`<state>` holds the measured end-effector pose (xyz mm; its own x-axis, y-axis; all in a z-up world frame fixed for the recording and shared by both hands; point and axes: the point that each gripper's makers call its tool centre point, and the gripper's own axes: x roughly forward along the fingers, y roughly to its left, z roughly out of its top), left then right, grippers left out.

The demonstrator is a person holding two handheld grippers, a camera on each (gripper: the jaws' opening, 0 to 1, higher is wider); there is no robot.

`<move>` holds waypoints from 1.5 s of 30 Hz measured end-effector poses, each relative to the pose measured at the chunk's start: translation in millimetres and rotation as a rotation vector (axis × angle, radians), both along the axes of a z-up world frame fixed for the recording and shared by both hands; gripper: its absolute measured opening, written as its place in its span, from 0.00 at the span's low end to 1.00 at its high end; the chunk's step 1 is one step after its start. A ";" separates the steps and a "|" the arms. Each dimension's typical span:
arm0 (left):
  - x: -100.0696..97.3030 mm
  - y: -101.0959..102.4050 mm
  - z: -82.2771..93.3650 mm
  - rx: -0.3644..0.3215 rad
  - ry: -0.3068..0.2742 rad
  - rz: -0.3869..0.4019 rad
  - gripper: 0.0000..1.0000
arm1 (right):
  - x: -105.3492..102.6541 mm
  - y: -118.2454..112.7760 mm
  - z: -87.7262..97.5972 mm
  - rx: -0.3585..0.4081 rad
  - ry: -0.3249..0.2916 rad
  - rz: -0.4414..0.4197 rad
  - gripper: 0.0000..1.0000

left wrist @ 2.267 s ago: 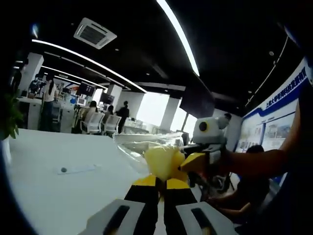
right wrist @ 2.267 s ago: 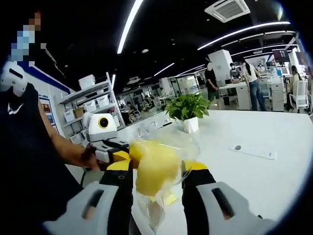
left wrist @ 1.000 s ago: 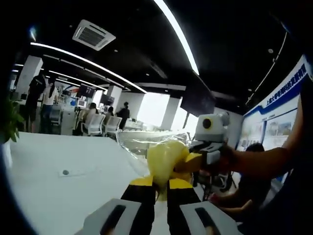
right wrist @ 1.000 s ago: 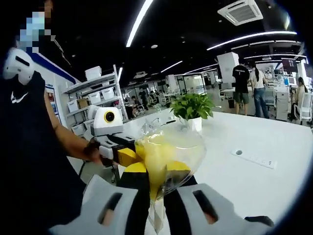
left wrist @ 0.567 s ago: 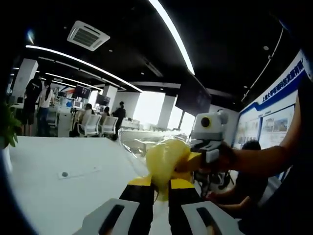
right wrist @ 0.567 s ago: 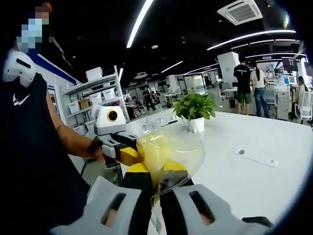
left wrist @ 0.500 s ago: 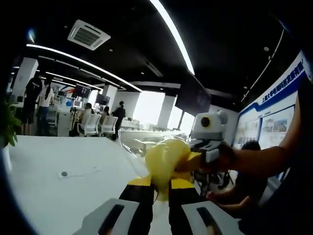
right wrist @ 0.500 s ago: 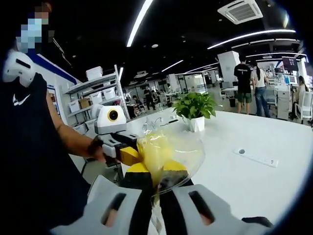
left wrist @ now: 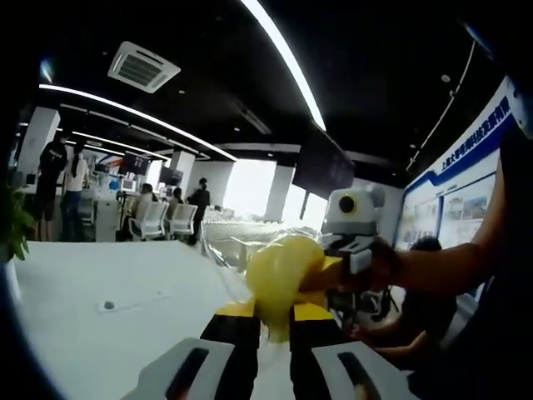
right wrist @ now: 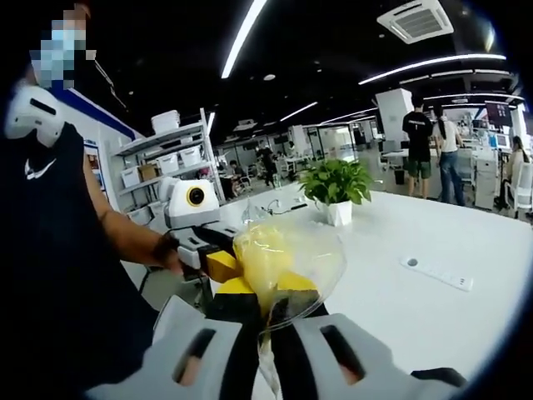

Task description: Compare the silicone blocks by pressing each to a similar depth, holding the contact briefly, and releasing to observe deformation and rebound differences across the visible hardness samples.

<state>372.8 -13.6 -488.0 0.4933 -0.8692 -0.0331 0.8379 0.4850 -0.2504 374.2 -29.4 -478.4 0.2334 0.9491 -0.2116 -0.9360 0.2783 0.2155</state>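
While both grippers, left gripper [left wrist: 273, 315] and right gripper [right wrist: 260, 312], pinch the bagged yellow block [right wrist: 271, 254] (held above the counter [right wrist: 416, 292]) with fingers nearly closed, the slick film could slip.

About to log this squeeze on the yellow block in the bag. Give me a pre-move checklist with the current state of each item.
1. Right gripper closed on the clear bag with the yellow block inside: ok.
2. Left gripper closed at the block's lower edge: ok.
3. Block held in the air between both grippers, above the white table: ok.
4. Press depth on the block: cannot tell; the bag's glare hides the contact.
5. Other hardness samples ready for comparison: cannot tell.
6. Potted plant and the flat white strip on the table lie apart from the grippers: ok.
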 end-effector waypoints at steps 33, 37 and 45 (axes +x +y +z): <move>2.7 1.6 7.2 0.012 0.029 0.008 0.04 | 2.6 2.0 5.8 0.061 0.000 0.007 0.00; 3.2 -0.2 6.2 0.013 0.030 0.006 0.04 | 3.6 0.6 5.3 0.062 -0.004 0.011 0.00; 5.5 -4.6 5.5 0.003 0.041 0.001 0.05 | 5.1 -4.2 4.1 0.051 -0.007 -0.002 0.00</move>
